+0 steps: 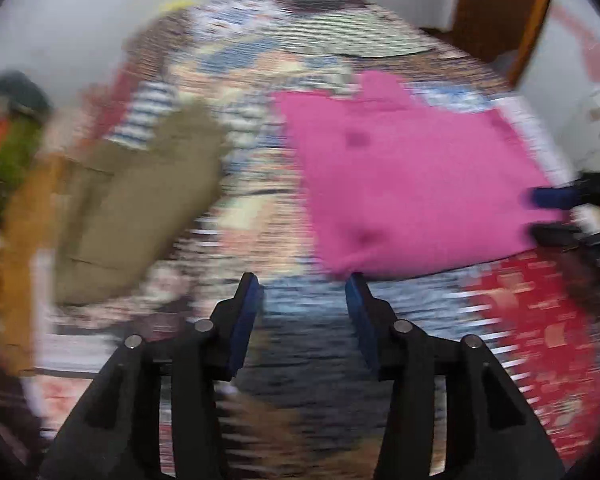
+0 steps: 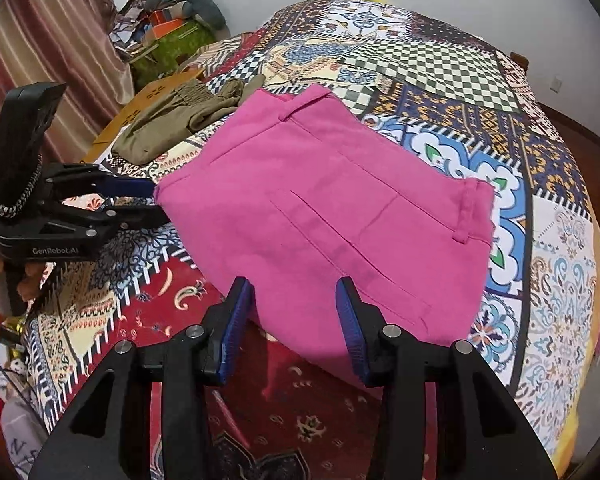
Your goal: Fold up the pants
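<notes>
Pants [image 1: 412,176], pink woven fabric folded to a flat slab, lie on the patterned bedspread [image 1: 312,312] just ahead of the left tongs [image 1: 305,280], jaws apart, empty. Right view: right tongs [image 2: 295,282] apart over the near fold; left tongs' tips at its corner.

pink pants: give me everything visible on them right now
The pink pants lie folded into a compact, roughly rectangular bundle on the patterned bedspread. Woven-looking magenta cloth; waistband with belt loops at the right end, pleat seams, a faint dark smudge. Left gripper is at their left corner, jaws apart; right gripper straddles the near edge, open.
</notes>
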Demonstrator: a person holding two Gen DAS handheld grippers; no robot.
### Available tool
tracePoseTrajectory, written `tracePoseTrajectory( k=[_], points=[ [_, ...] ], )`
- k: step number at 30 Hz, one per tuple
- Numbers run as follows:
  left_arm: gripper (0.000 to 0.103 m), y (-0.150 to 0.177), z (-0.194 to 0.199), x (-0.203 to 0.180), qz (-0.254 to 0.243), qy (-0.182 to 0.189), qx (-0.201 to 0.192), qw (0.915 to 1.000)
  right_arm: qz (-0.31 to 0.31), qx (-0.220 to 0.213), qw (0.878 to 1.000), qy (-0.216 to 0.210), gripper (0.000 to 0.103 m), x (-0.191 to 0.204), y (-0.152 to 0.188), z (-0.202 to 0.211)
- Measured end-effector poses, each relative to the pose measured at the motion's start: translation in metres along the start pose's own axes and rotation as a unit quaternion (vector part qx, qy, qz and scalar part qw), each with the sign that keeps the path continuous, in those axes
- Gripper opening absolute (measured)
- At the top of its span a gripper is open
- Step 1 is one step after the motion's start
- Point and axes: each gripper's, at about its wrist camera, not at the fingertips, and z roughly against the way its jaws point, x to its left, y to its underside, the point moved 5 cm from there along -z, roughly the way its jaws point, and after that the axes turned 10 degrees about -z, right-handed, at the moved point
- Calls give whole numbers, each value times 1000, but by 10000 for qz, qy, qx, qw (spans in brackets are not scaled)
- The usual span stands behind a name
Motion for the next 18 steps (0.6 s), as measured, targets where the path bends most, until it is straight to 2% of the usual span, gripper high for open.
tracePoseTrajectory(
  k=[4,6,10,14,17,18],
  points=[
    [42,12,3,29,560,486,87,9972,-174,-24,9998,127,39,-15,3,4],
    [42,13,10,25,505,572,-22,9971,-359,-65,9993,95,39,-20,4,8],
    [43,1,22,-9,241,1111,-286,9931,-577,-179,9982,39,42,-20,2,18],
    [43,-14,11,-28,-25,864,-227,9960,-592,-185,9980,79,42,-23,3,21],
    [43,-20,-2,-19,223,917,-213,9953,-609,-106,9980,106,42,-27,9,16],
    [43,-21,-5,-13,321,823,-208,9959,-598,-110,9981,103,42,-28,9,16]
  ],
)
